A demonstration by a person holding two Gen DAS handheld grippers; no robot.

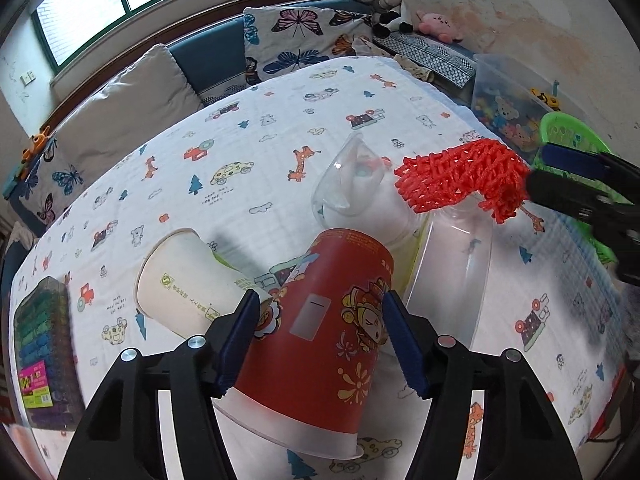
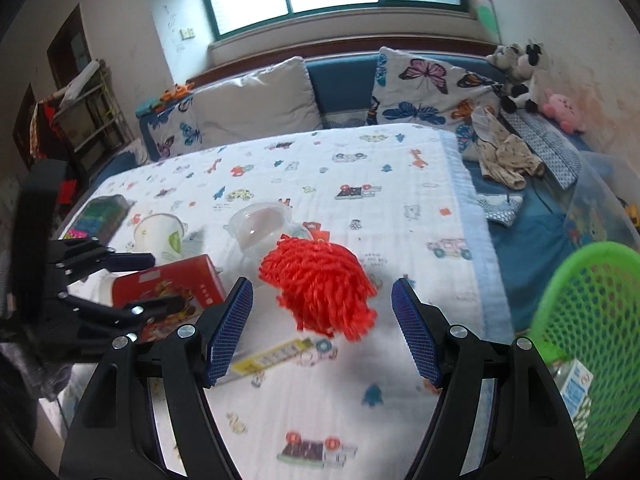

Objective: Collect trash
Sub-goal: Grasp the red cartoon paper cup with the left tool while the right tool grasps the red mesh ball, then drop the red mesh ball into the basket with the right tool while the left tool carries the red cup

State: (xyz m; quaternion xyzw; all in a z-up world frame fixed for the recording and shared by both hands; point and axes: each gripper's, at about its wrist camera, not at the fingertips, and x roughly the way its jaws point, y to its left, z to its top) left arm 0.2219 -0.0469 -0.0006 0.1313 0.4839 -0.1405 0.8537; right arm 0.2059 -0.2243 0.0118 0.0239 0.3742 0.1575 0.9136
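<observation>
Left tongs (image 1: pixel 320 336) pinching red cup (image 1: pixel 316 328) mid-frame (light, crushable); right tongs (image 2: pixel 322 332) gripping soft net (image 2: pixel 320 292), seemingly.

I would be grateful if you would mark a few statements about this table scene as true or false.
1. The red cup lies on its side between the left tongs. True.
2. The right tongs carry a red foam net above the table. True.
3. The green basket has nothing in it. False: a small carton sits inside it.
4. The white paper cup stands upright. False: it lies on its side next to the red cup.
</observation>
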